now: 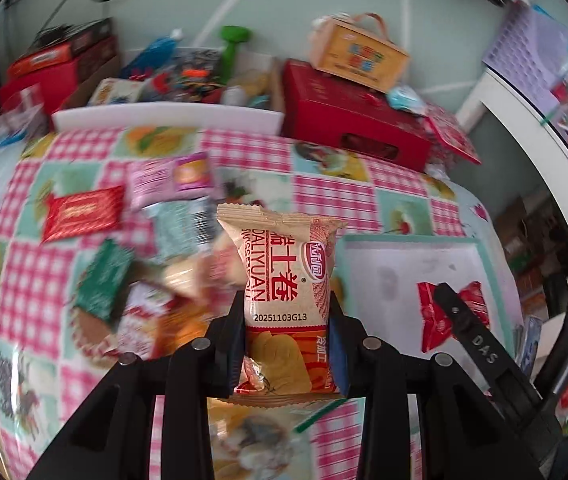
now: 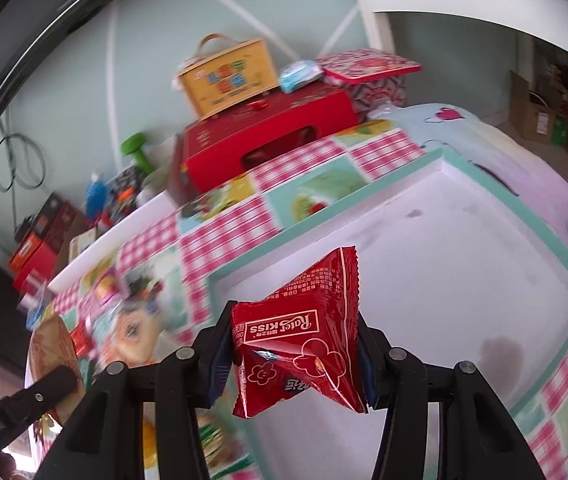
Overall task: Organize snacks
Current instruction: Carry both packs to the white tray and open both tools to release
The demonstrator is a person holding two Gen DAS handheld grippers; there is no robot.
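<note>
My left gripper (image 1: 288, 344) is shut on a beige and orange Daliyuan Swiss roll packet (image 1: 284, 280), held upright above the checkered tablecloth. My right gripper (image 2: 294, 356) is shut on a red Rater Kiss packet (image 2: 300, 344), held above the white tray with a mint rim (image 2: 464, 264). In the left wrist view the right gripper (image 1: 456, 312) and its red packet (image 1: 428, 312) show over the same tray (image 1: 404, 264). Several loose snack packets lie in a pile (image 1: 152, 240) to the left, among them a red one (image 1: 82, 212) and a pink one (image 1: 172, 176).
A red gift box (image 1: 356, 120) with a yellow handled box (image 1: 360, 52) on top stands at the table's back. A white tray rim (image 1: 164, 118), cartons and a green dumbbell (image 1: 232, 48) sit behind it. A white desk (image 1: 532, 128) stands to the right.
</note>
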